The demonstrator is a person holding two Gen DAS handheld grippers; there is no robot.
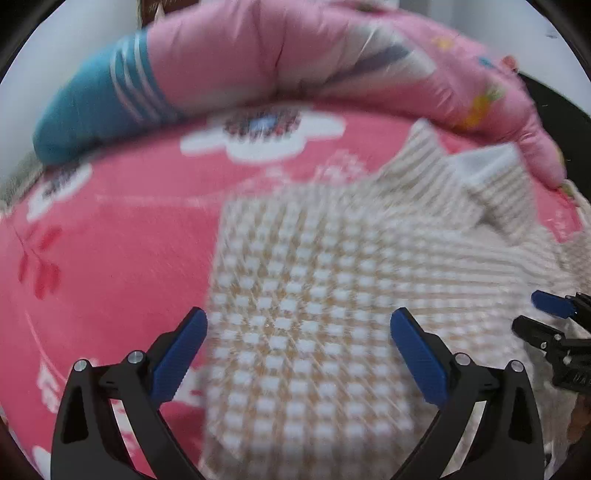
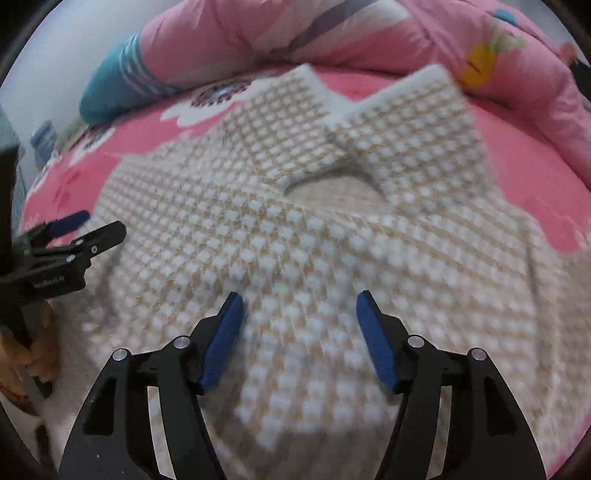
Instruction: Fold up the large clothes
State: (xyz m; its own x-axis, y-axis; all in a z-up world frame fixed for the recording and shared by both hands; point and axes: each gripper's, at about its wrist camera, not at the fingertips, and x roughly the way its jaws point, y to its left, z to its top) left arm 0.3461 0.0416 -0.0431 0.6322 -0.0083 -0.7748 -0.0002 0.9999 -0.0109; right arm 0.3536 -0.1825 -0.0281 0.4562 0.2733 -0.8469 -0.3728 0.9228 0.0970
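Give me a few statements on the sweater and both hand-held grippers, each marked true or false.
1. The sweater lies on a pink floral bedsheet. True.
2. The right hand-held gripper is clamped on the sweater. False: its jaws stand apart over it, with nothing pinched.
3. The left hand-held gripper is open. True.
4. The sweater is plain blue. False: it is a cream and beige check knit.
5. A pink quilt lies bunched behind the sweater. True.
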